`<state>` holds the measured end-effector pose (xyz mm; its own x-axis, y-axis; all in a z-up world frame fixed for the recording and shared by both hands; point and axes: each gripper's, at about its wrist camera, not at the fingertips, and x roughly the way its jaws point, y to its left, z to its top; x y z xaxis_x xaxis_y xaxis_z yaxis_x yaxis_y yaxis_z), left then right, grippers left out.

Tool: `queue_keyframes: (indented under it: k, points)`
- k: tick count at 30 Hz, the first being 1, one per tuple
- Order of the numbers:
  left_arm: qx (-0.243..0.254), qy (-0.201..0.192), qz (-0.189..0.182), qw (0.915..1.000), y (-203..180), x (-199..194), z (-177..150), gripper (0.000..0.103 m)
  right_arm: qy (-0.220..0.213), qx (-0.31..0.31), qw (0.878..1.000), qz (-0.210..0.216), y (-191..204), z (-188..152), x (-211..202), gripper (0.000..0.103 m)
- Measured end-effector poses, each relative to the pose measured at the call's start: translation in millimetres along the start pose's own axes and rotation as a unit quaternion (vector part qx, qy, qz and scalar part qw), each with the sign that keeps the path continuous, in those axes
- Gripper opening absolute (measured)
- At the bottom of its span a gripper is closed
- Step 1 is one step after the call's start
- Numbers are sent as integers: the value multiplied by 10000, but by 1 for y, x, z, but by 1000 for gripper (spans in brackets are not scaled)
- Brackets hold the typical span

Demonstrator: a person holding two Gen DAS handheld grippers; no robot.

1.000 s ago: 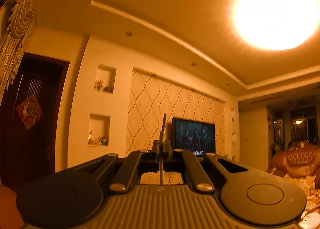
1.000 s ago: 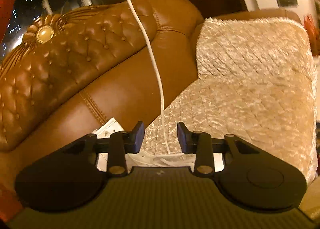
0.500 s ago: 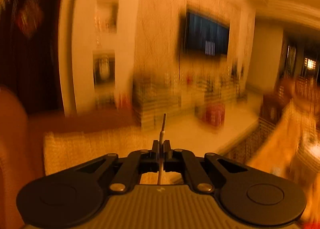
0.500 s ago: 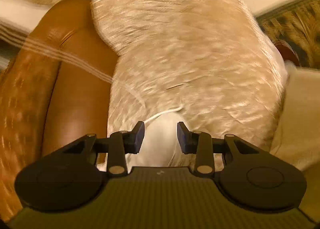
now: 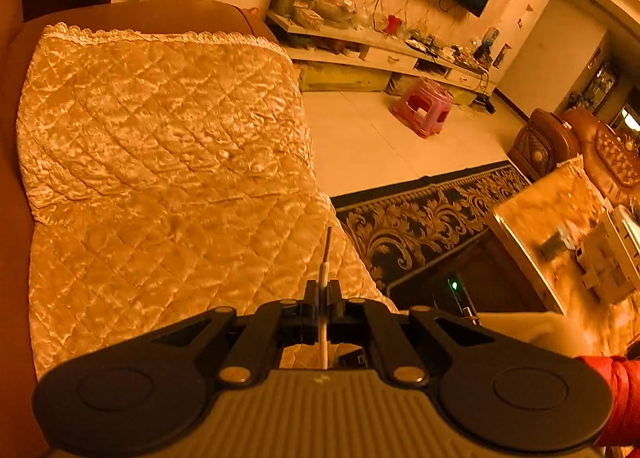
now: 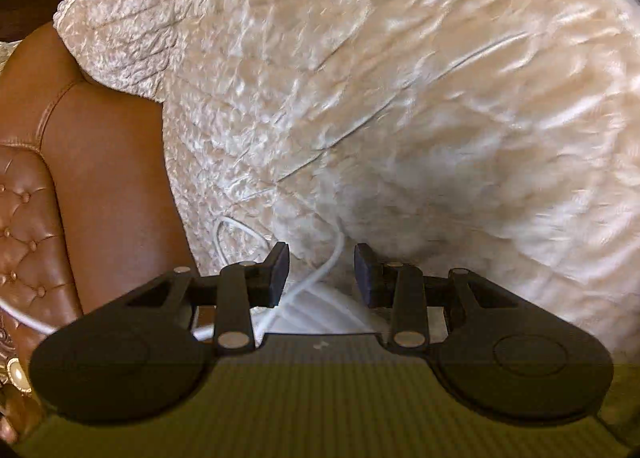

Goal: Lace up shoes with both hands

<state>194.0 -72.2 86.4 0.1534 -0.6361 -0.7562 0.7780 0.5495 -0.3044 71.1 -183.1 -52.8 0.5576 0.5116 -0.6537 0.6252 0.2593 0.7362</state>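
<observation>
My left gripper [image 5: 322,292] is shut on the white shoelace [image 5: 323,278] near its end, and the dark aglet [image 5: 328,244] pokes out ahead over the quilted seat. In the right wrist view my right gripper [image 6: 320,262] has its jaws closing. The slack white shoelace [image 6: 334,254] runs between them without touching the pads, and loops off to the left. A white bit of the shoe [image 6: 332,318] shows low between the fingers; the rest of it is hidden by the gripper body.
A cream quilted cover [image 5: 160,137] lies over a brown leather sofa [image 6: 112,185]. Beyond the seat edge are a pale floor with a pink stool [image 5: 422,107], a patterned carpet [image 5: 420,217], a marble-topped table [image 5: 560,225] and a red sleeve [image 5: 616,390].
The left view has swung down from the ceiling and wall to the sofa seat, still gripping the lace end. The right view rolled and dropped; the once-taut lace now lies slack.
</observation>
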Motion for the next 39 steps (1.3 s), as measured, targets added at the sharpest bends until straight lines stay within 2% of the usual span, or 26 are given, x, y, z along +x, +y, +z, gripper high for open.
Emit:
queue_keyframes:
  k: [1, 4, 6, 9, 12, 14, 15, 21, 26, 33, 39]
  points:
    - [46, 22, 7, 10000, 0, 2, 0, 2, -56, -200, 9998, -56, 5, -2, -1, 6]
    - [44, -11, -72, 10000, 3, 4, -5, 2, -619, -712, 9955, -2, 21, -8, -23, 5]
    - [-27, -168, -164, 9997, 1, 3, -8, 2, -1093, -1307, 9849, 315, 41, -17, -51, 5]
    - [10, -342, -356, 9988, -14, 4, -11, 2, -1675, -2434, 9515, 862, 76, -39, -97, 5]
    - [174, -354, -634, 9972, -29, 12, -12, 3, -2012, -3446, 9126, 884, 106, -66, -130, 5]
    - [238, -392, -852, 9953, -37, 11, -15, 3, -2147, -3584, 9039, 918, 111, -73, -147, 5]
    - [241, -413, -942, 9944, -39, 11, -16, 3, -2169, -3577, 9032, 958, 110, -74, -154, 5]
    - [148, -469, -1300, 9903, -43, 8, -23, 3, -1942, -3260, 9179, 1158, 90, -66, -161, 6]
    - [13, -419, -1488, 9880, -38, 5, -28, 3, -2012, -3271, 9178, 1004, 78, -65, -157, 6]
    - [7, -280, -1600, 9867, -42, 13, -33, 3, -1936, -3312, 9107, 1531, 79, -68, -160, 6]
    - [-85, -316, -1684, 9852, -45, 15, -35, 4, -1906, -3232, 9114, 1692, 77, -68, -159, 6]
